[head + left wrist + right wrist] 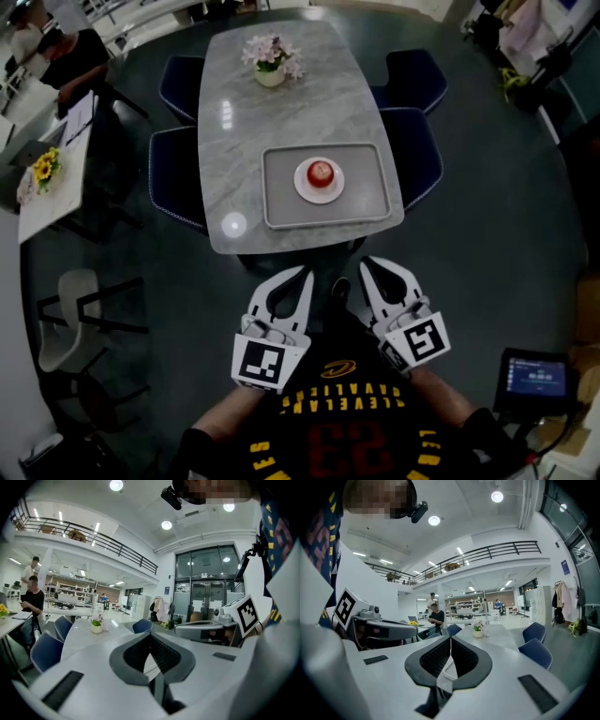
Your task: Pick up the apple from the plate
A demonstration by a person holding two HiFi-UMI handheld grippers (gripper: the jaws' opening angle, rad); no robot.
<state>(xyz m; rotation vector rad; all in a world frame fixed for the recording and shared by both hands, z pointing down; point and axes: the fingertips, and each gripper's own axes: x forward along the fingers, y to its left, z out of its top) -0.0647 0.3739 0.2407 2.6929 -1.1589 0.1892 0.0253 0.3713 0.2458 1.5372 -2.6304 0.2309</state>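
A red apple [320, 172] sits on a small white plate [303, 190] in the middle of a grey tray [366, 178], at the near end of a marble table [281, 112]. Both grippers hang off the table's near edge, close to the person's body. The left gripper [305, 271] is shut and holds nothing; its pads meet in the left gripper view [151, 635]. To its right, the right gripper [367, 262] is also shut and empty, jaws pressed together [451, 640]. Neither gripper view shows the apple.
A pot of pink flowers [270, 62] stands at the table's far end. Blue chairs [175, 173] flank the table on both sides. Two people are by a side desk [52, 178] at the far left. A small screen [534, 380] sits at the lower right.
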